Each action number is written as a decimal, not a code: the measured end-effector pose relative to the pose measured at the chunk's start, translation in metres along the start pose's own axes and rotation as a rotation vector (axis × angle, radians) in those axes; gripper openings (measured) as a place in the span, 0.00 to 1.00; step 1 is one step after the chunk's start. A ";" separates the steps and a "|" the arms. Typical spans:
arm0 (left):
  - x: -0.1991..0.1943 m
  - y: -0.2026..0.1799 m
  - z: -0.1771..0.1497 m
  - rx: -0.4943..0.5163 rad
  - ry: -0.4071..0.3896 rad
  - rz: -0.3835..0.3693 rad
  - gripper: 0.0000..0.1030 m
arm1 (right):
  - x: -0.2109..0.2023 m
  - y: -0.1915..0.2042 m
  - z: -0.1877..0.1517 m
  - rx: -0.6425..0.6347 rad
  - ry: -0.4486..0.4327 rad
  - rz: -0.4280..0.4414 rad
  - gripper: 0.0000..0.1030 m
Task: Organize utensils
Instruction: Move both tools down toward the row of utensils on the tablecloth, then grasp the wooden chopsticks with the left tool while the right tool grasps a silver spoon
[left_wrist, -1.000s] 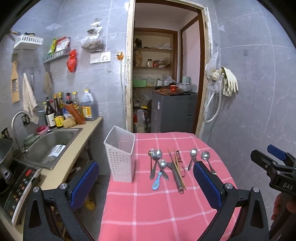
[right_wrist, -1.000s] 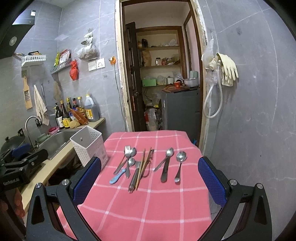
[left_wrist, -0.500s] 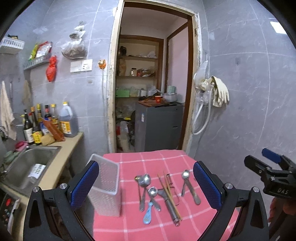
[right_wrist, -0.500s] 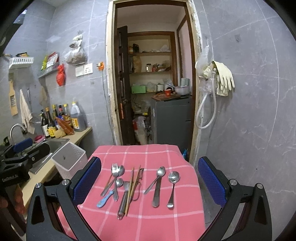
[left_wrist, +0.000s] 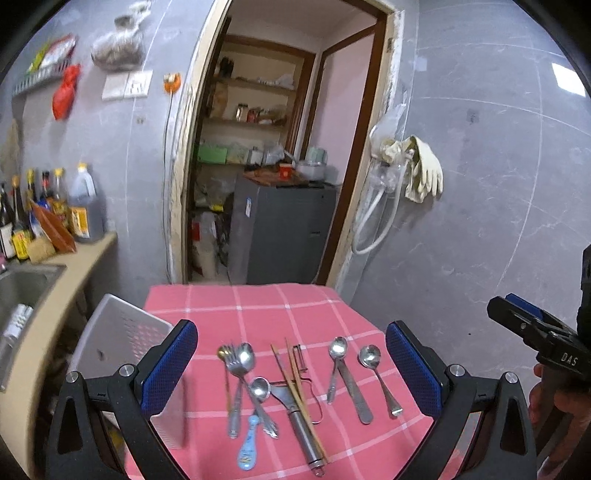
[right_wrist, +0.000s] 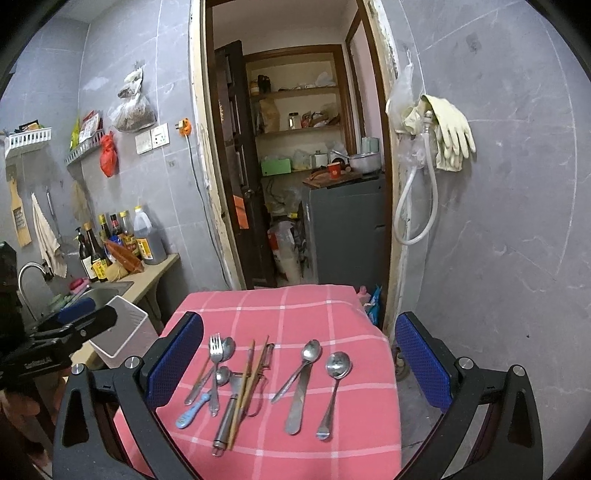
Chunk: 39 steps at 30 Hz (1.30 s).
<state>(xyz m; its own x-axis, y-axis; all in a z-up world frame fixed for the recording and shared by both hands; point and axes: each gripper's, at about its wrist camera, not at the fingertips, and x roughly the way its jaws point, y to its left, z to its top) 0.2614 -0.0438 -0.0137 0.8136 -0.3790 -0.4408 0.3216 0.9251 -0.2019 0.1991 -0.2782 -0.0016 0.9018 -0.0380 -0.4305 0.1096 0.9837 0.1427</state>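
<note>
Several utensils lie in a row on the pink checked tablecloth (left_wrist: 280, 314): a fork (left_wrist: 232, 373), spoons (left_wrist: 371, 360), a blue-handled spoon (left_wrist: 248, 443), a pair of chopsticks (left_wrist: 295, 384), a metal peeler (left_wrist: 299, 413). A white perforated utensil holder (left_wrist: 122, 354) stands at the table's left edge. My left gripper (left_wrist: 291, 365) is open and empty, above the utensils. My right gripper (right_wrist: 299, 362) is open and empty, above the same row: fork (right_wrist: 216, 350), spoons (right_wrist: 334, 373), chopsticks (right_wrist: 245, 380), holder (right_wrist: 125, 332).
A counter with a sink (right_wrist: 99, 295) and sauce bottles (right_wrist: 110, 240) runs along the left. A doorway with a grey cabinet (right_wrist: 343, 229) is behind the table. A grey tiled wall with hanging gloves (right_wrist: 450, 133) is on the right.
Both grippers have pulled back and tilted up, so the table and utensils sit lower in both views. Nothing on the table has moved. Both grippers stay open.
</note>
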 end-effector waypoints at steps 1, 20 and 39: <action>0.006 0.000 -0.002 -0.005 0.007 -0.001 1.00 | 0.006 -0.004 0.000 0.001 0.004 0.012 0.98; 0.179 -0.009 -0.055 -0.086 0.325 0.019 0.49 | 0.171 -0.068 -0.062 0.042 0.270 0.131 0.42; 0.260 0.016 -0.089 -0.215 0.618 0.012 0.30 | 0.248 -0.081 -0.115 0.100 0.470 0.185 0.31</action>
<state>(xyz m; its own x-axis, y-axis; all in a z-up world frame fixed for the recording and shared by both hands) 0.4349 -0.1293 -0.2092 0.3674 -0.3714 -0.8527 0.1586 0.9284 -0.3360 0.3655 -0.3472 -0.2226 0.6268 0.2409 -0.7410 0.0261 0.9440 0.3290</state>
